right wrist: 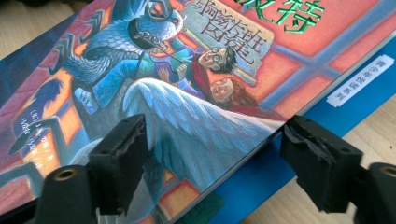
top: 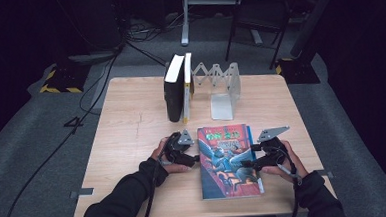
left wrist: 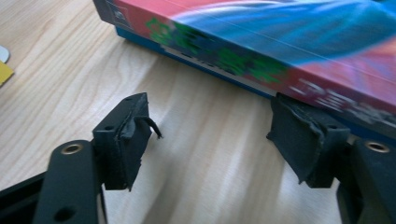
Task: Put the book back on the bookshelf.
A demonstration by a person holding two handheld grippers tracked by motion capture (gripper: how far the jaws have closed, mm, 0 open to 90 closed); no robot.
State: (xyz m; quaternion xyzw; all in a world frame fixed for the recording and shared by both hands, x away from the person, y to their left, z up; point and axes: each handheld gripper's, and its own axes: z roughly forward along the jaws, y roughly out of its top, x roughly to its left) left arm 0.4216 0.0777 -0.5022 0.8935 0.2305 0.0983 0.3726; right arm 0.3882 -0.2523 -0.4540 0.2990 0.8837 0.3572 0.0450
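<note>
A colourful illustrated book (top: 229, 161) lies flat, cover up, on the wooden table (top: 132, 126) near its front edge. My left gripper (top: 195, 159) rests at the book's left side. In the left gripper view the gripper (left wrist: 210, 107) is open over bare wood, and one jaw sits right against the book's spine (left wrist: 280, 42). My right gripper (top: 250, 162) is at the book's right side. In the right gripper view the gripper (right wrist: 215, 126) stands open astride the cover's edge: one jaw hangs above the cover (right wrist: 187, 60), the other past the edge over a blue flap (right wrist: 280, 163).
Two books (top: 177, 89) stand upright at the back centre of the table beside a metal folding book rack (top: 222, 89). Cables, a chair and stands sit on the floor beyond the far edge.
</note>
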